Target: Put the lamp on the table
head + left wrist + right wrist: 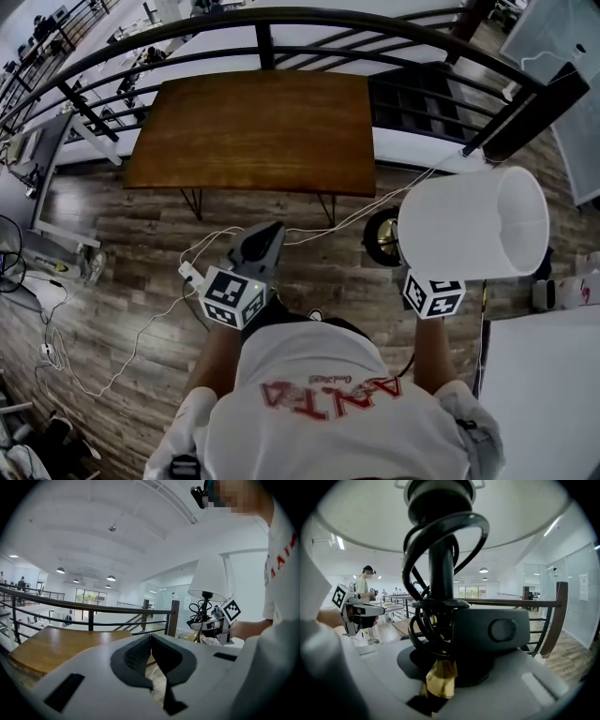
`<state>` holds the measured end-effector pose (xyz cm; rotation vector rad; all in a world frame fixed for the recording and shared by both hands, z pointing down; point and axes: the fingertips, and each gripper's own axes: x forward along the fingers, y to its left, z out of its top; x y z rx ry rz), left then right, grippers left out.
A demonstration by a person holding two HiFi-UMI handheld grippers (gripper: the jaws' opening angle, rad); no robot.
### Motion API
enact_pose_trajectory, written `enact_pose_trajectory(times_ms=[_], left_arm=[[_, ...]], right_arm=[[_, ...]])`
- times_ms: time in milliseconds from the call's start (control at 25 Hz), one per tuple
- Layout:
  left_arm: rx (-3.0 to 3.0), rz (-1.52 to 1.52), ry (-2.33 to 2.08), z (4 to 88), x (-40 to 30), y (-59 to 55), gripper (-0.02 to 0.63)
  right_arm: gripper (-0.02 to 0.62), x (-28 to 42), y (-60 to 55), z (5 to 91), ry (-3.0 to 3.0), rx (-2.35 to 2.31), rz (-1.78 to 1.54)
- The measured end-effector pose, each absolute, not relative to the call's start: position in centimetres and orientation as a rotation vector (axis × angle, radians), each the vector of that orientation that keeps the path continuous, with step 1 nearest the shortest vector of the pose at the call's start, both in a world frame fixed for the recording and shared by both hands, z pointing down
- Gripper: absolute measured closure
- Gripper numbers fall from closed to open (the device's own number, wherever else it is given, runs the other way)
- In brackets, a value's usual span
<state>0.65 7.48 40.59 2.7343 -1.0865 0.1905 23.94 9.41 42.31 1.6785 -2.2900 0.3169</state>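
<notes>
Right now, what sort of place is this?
Probably a mezzanine in an open-plan office or lab: a curved black railing with a lower floor beyond, wood-plank flooring, and a high white ceiling with pendant lights.

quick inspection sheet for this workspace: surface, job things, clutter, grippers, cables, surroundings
surface: wooden table, top bare
job's things: lamp, white shade and gold base, held off the table to its right
clutter: nothing seen on the table
grippers: left gripper fingers together, empty; right gripper closed on the lamp stem
cables: black cord looped round the stem; white cable trailing on the floor
surroundings: dark railing behind the table; plank floor
</notes>
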Motion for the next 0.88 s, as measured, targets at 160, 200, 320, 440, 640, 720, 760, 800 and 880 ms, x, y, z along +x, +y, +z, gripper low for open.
enact_pose_trajectory(times_ms=[160,200,320,440,640,720,760,800,880], left_arm=[[2.735,0.177,-1.044,41.4,1.2,4.2,0.597],[2.737,0.177,-1.032,41.5,1.3,3.1,0.597],[2.745,0.176,-1.003,41.6,1.5,-0.8,0.597],[2.76,0.179,-0.964,41.2,1.4,-4.8,0.597],[2.796,0.191,-0.885,40.1,0.9,-11.5,0.597],[2.805,0.198,-0.856,39.7,0.6,-14.1,0.597],[2.81,0.201,-0.84,39.5,0.4,-15.4,0.597],[2.817,0.203,-0.824,39.4,0.2,-16.6,0.597],[2.83,0.208,-0.797,39.2,-0.4,-19.1,0.597]], right_arm=[[0.509,24.1,6.8,42.9,-2.264,1.688,0.325],[0.509,24.1,5.9,43.0,-2.253,1.695,0.325],[0.509,24.5,2.8,43.1,-2.224,1.722,0.325],[0.511,24.4,-0.3,42.8,-2.202,1.766,0.331],[0.511,23.1,-5.8,41.5,-2.178,1.828,0.345],[0.511,22.5,-8.1,41.0,-2.165,1.851,0.345],[0.511,22.2,-9.1,40.8,-2.158,1.862,0.348],[0.511,21.9,-10.1,40.7,-2.15,1.873,0.351],[0.511,21.1,-12.1,40.5,-2.137,1.894,0.356]])
